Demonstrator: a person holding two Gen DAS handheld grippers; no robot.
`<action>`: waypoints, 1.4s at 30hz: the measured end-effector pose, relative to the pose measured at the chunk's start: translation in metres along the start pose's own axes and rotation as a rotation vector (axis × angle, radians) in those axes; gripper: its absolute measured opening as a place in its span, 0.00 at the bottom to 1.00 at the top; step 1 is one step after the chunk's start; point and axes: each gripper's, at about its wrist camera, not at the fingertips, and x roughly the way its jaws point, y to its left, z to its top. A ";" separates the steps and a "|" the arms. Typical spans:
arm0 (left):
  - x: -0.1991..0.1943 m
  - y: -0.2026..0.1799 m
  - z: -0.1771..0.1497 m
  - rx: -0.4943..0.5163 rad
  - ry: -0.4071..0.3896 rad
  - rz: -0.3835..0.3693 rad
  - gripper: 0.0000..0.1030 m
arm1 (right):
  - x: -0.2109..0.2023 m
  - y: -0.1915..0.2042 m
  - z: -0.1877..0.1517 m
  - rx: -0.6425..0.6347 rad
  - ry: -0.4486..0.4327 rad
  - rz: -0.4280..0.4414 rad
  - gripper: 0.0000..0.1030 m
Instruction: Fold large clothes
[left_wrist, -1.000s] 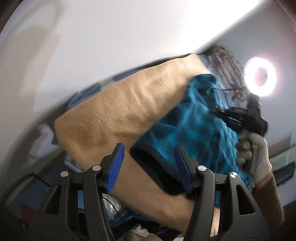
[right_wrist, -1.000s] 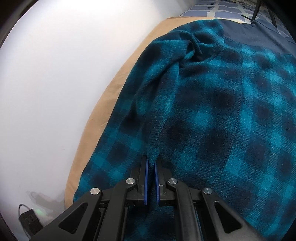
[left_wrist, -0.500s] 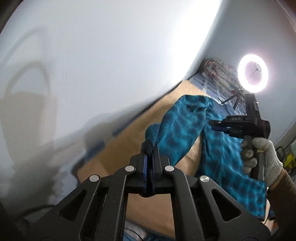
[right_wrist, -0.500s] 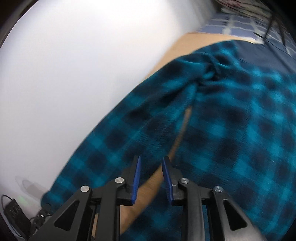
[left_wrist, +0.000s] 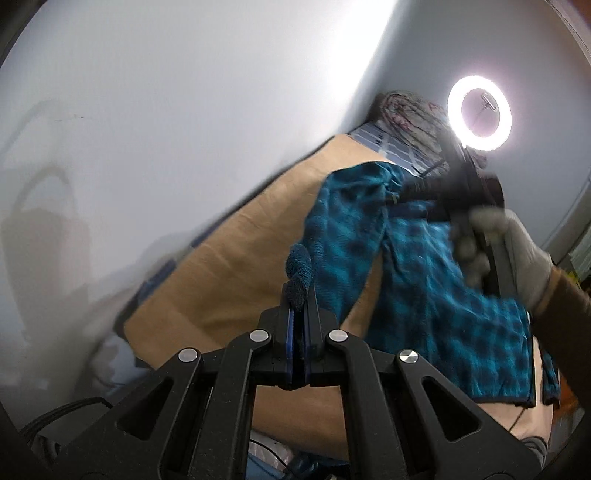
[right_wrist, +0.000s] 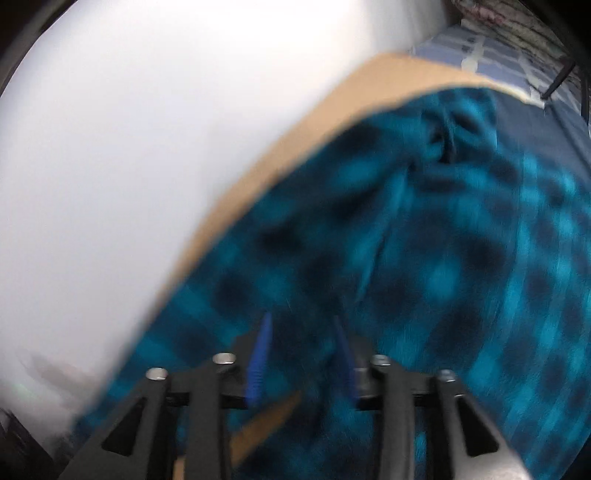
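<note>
A teal and black plaid fleece garment (left_wrist: 424, 288) lies on a tan blanket (left_wrist: 236, 266) on a bed. My left gripper (left_wrist: 298, 295) is shut on the end of its sleeve (left_wrist: 300, 266) and holds it up off the blanket. In the right wrist view the garment (right_wrist: 424, 277) fills the frame, blurred. My right gripper (right_wrist: 301, 332) is open just above the cloth, with nothing between its blue pads. It also shows in the left wrist view (left_wrist: 410, 192), near the garment's shoulder, held by a gloved hand (left_wrist: 506, 240).
A white wall (left_wrist: 184, 110) runs along the bed's far side. A ring light (left_wrist: 479, 112) glows at the head of the bed, above a patterned pillow (left_wrist: 410, 110) and a blue checked sheet (right_wrist: 480, 48). Cables and clutter lie below the bed's edge (left_wrist: 110, 362).
My left gripper closed on the sleeve end and lifted it. My right gripper let go of the cloth, opened wider and moved toward the garment's shoulder.
</note>
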 end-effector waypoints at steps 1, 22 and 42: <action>-0.001 -0.004 0.000 0.010 -0.005 -0.010 0.01 | -0.004 0.000 0.008 0.007 -0.012 0.009 0.52; -0.030 -0.034 -0.002 0.169 -0.063 -0.095 0.01 | 0.034 -0.026 0.122 0.208 0.034 -0.071 0.00; -0.002 -0.160 -0.075 0.566 0.107 -0.288 0.01 | -0.099 -0.185 0.040 0.408 -0.139 0.028 0.00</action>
